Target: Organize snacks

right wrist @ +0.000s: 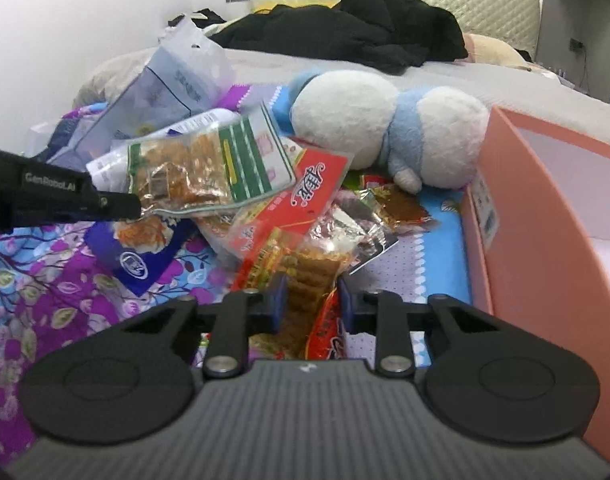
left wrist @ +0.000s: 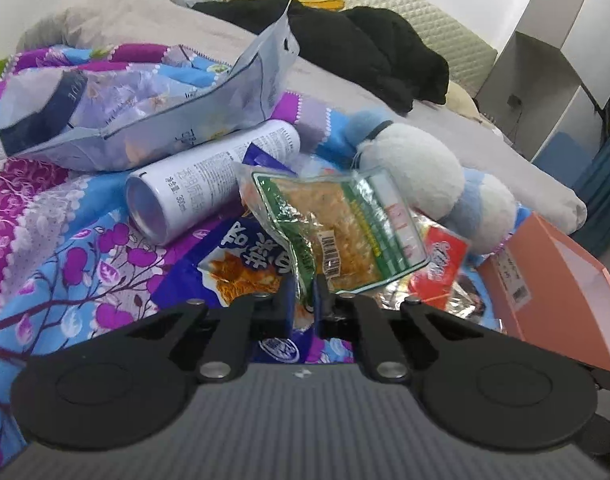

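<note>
In the left wrist view my left gripper is shut on the lower edge of a clear, green-bordered packet of yellowish snack, which hangs above the pile. The right wrist view shows that same left gripper coming in from the left, with the green-bordered packet in its tip. My right gripper has its blue pads pressed on either side of a red-and-yellow packet of brown snack pieces. A red packet and several foil packets lie just beyond it on the floral quilt.
A pink open box stands at the right. A blue-and-white plush toy lies behind the pile. A white can, a large grey-blue bag and a purple snack bag lie at the left. Black clothes lie further back.
</note>
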Available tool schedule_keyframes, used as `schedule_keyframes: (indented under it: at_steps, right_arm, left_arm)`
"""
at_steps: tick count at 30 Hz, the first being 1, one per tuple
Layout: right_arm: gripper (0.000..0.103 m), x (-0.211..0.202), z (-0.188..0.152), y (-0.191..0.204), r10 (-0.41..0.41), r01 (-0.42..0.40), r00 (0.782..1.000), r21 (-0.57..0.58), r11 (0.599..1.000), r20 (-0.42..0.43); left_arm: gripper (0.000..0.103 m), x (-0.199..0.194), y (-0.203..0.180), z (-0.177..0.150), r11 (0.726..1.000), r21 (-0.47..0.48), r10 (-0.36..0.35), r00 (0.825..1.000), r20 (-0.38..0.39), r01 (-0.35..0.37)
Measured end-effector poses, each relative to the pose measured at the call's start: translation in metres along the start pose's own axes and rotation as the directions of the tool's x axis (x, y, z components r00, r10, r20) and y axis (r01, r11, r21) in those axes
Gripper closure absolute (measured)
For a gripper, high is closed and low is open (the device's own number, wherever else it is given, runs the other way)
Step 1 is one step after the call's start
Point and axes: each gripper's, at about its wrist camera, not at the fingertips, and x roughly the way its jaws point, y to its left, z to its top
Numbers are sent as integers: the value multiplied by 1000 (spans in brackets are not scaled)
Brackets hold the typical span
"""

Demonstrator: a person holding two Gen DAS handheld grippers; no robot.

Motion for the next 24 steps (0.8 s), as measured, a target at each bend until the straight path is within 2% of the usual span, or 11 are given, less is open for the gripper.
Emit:
schedule_keyframes:
  at_steps: [8,16,24]
  right_arm:
    - [87,-42,-5,3,19,-19,1000,23,1000,22]
    - [89,-83,-14,6,15,-16,1000,29,999,22]
    - [89,-120,-34,1,21,-19,1000,111,994,-10]
  left_arm:
    - [94,-44,-5,-11,1000,-8,-4,1000,-4,4]
    - [95,-83,-6,-38,1000,-8,-5,999,-45,4]
    - [96,-116,2,-67,999,-47,13,995,-99,-18]
